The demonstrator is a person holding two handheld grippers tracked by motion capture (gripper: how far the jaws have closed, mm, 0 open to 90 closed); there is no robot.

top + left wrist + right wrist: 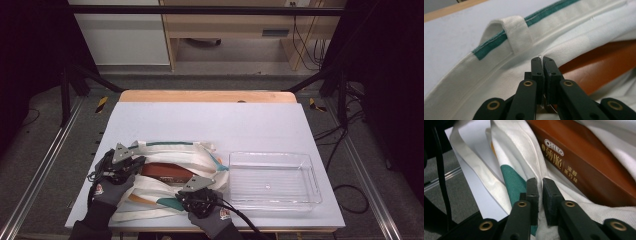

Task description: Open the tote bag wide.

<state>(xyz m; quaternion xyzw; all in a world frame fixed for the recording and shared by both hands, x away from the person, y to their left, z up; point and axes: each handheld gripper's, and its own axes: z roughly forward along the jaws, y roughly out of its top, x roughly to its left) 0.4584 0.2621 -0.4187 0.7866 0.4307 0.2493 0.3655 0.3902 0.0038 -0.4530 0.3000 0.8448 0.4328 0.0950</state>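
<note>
Left gripper (543, 60): jaws pressed together, pinching the rim of the white canvas tote bag with green trim (499, 82), just below the sewn handle loop. Right gripper (540, 182): jaws nearly together, clamping the opposite rim of the same bag along its stitched seam, beside a green patch. Holding the mouth of the bag apart between the two, seen from the high view with the left gripper (121, 159) at the bag's far-left edge and the right gripper (196, 189) at its near-right edge.

Lying inside that opened mouth: a long brown cardboard Oreo biscuit box (584, 162), flat, between the two pinched rims, touching the cloth on both sides; also showing as a reddish-brown strip (166, 172) in the middle of the bag. Standing just to the right of the bag, on the pale blue-grey table top (210, 125): a clear rectangular plastic tray (272, 179), holding nothing.

Likely going wrong from here: thin cloth slipping out of the grip if pulled sideways too hard, letting the mouth fall shut over the box. Also possible: the limp bag dragging toward the tray and nudging it, or the box staying caught in a fold while both grippers are busy holding cloth.
</note>
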